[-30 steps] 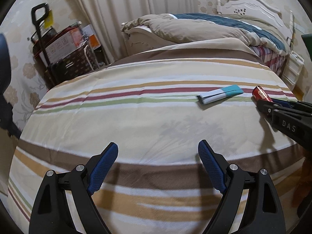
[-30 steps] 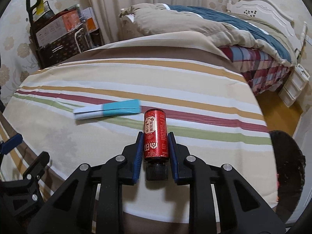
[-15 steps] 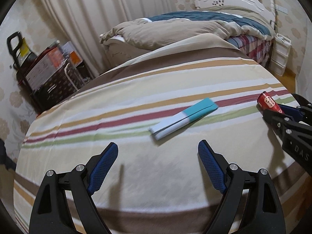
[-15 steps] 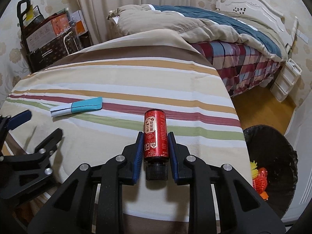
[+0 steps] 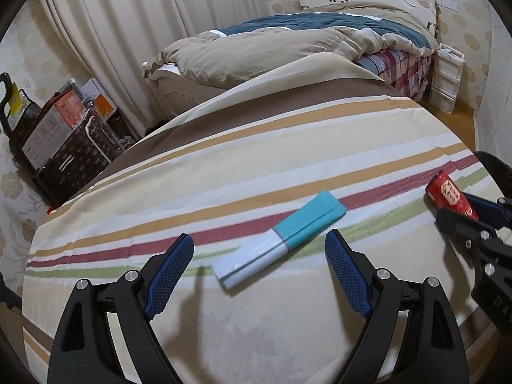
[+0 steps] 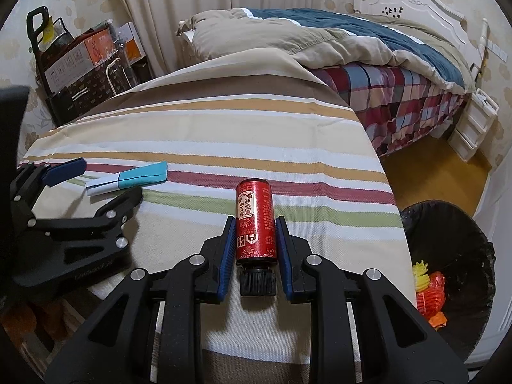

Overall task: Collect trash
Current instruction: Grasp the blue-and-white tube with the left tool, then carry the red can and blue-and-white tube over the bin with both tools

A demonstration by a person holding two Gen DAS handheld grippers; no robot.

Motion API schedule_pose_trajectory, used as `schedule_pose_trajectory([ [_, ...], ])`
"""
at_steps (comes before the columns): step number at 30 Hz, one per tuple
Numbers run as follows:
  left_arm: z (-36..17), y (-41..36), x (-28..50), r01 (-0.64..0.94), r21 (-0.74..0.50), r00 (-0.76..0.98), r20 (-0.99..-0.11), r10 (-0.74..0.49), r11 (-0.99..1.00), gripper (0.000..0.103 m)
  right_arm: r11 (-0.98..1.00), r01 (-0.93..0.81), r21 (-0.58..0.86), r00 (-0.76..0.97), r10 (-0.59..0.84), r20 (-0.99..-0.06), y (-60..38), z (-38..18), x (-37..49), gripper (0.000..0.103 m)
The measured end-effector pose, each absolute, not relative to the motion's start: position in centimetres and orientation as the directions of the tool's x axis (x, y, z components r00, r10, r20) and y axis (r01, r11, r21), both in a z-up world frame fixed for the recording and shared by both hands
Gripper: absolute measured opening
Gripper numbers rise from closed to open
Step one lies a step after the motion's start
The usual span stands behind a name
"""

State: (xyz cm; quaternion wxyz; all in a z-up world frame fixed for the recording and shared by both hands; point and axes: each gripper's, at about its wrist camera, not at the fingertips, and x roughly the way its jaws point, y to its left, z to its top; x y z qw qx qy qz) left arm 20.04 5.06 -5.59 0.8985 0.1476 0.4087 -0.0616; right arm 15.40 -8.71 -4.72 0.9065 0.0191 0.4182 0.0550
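A long flat box (image 5: pixel 279 239), teal at one end and white at the other, lies on the striped cloth (image 5: pixel 224 172) of the table. My left gripper (image 5: pixel 259 265) is open, its blue pads on either side of the box's white end without touching it. The same box (image 6: pixel 128 181) shows in the right wrist view with the left gripper (image 6: pixel 96 179) over it. My right gripper (image 6: pixel 253 240) is shut on a red bottle with a black cap (image 6: pixel 255 224), held above the table's near right part. The red bottle (image 5: pixel 451 195) also appears at the right edge of the left wrist view.
A black bin (image 6: pixel 454 262) with yellow and orange trash inside stands on the floor right of the table. A bed (image 6: pixel 368 54) with a tan and blue quilt lies beyond. Boxes on a cart (image 5: pixel 54 134) stand at the back left by the curtain.
The left gripper has moved toward the teal and white box, which now lies between its open fingers. The right gripper kept its hold on the red bottle and shifted slightly toward the bin side.
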Motion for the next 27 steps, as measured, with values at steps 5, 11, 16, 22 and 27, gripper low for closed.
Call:
schedule_pose_trajectory([
  [5, -5.6, 5.8, 20.2, 0.257, 0.128, 0.625, -0.778, -0.064, 0.958, 0.072, 0.993, -0.083, 0.085, 0.644, 0.119, -0.755, -8.7, -4.8, 15.3, 0.024],
  [11, -5.6, 4.9, 19.1, 0.318, 0.134, 0.632, -0.768, -0.104, 0.939, 0.037, 0.993, -0.080, 0.082, 0.645, 0.114, -0.756, -8.7, -4.8, 15.3, 0.024],
  [16, -5.6, 4.8, 18.3, 0.333, 0.124, 0.625, -0.772, -0.120, 0.935, 0.022, 0.993, -0.081, 0.083, 0.644, 0.116, -0.756, -8.7, -4.8, 15.3, 0.025],
  [22, -5.5, 5.6, 17.2, 0.315, 0.079, 0.614, -0.776, -0.140, 0.946, 0.021, 0.993, -0.083, 0.086, 0.644, 0.120, -0.756, -8.7, -4.8, 15.2, 0.024],
  [27, -5.5, 6.2, 15.4, 0.300, 0.061, 0.615, -0.775, -0.144, 0.952, 0.021, 0.992, -0.088, 0.088, 0.645, 0.124, -0.754, -8.6, -4.9, 14.6, 0.024],
])
